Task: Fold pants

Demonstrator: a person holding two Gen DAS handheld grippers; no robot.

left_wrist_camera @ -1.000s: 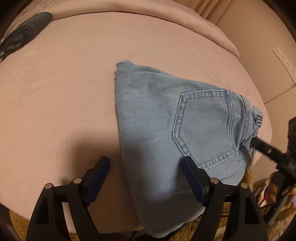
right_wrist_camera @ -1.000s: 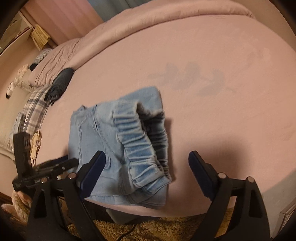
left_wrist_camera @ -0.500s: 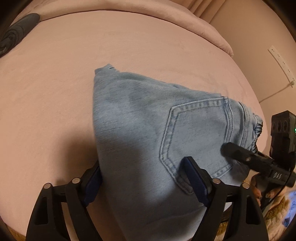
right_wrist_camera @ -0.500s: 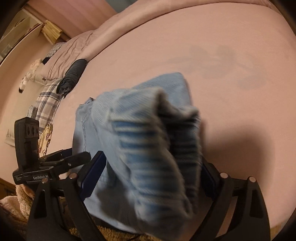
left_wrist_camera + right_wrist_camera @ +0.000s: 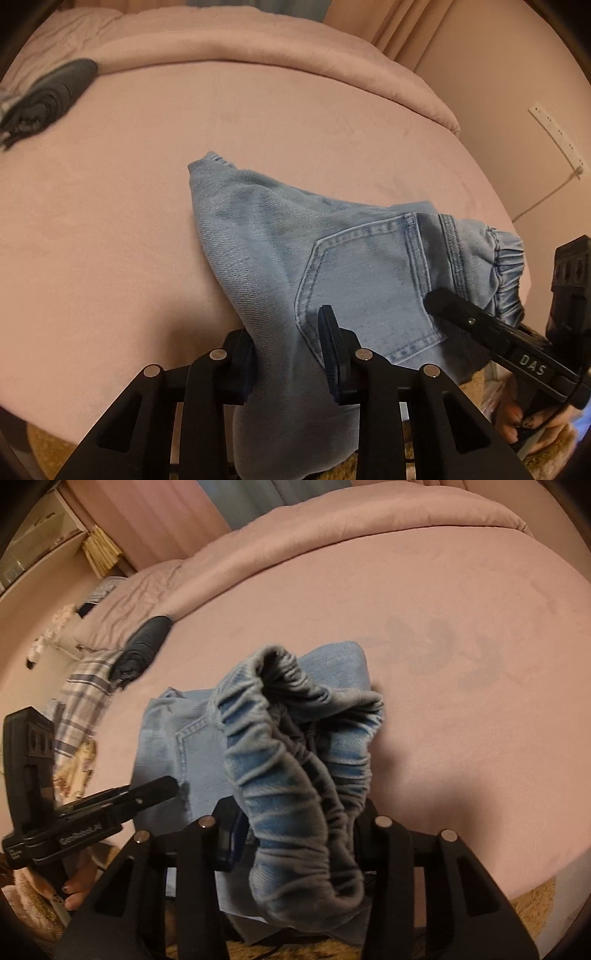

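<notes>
Pink bedding covers the bed (image 5: 184, 229), a smooth plush sheet with a thick folded duvet (image 5: 258, 51) along its far edge. Behind it hang curtains (image 5: 177, 513), and the left wrist view shows a plain wall with a white power strip (image 5: 557, 136) and its cord. At the bed's near edge lies a tan shaggy rug (image 5: 532, 904). Off to one side are a plaid cloth (image 5: 85, 698) and a rolled dark garment (image 5: 48, 99).

Folded light-blue denim pants (image 5: 295, 251) lie near the bed's near edge, back pocket (image 5: 369, 288) up, the elastic waistband (image 5: 295, 768) bunched and lifted toward the right wrist camera.

On the right gripper's arm, seen from the left wrist view, the letters "DAS" are readable; the lettering on the left gripper's body in the right wrist view is too blurred to be sure of.

The left gripper (image 5: 288, 354) has its jaws pinched on the denim's near edge beside the pocket, having just been closing, with fabric pressed between the pads. The right gripper (image 5: 295, 834) has likewise just been closing, and its jaws clamp the gathered waistband, which bulges up between and over them. A hand (image 5: 77, 886) with dark-painted nails holds the left gripper's handle.
</notes>
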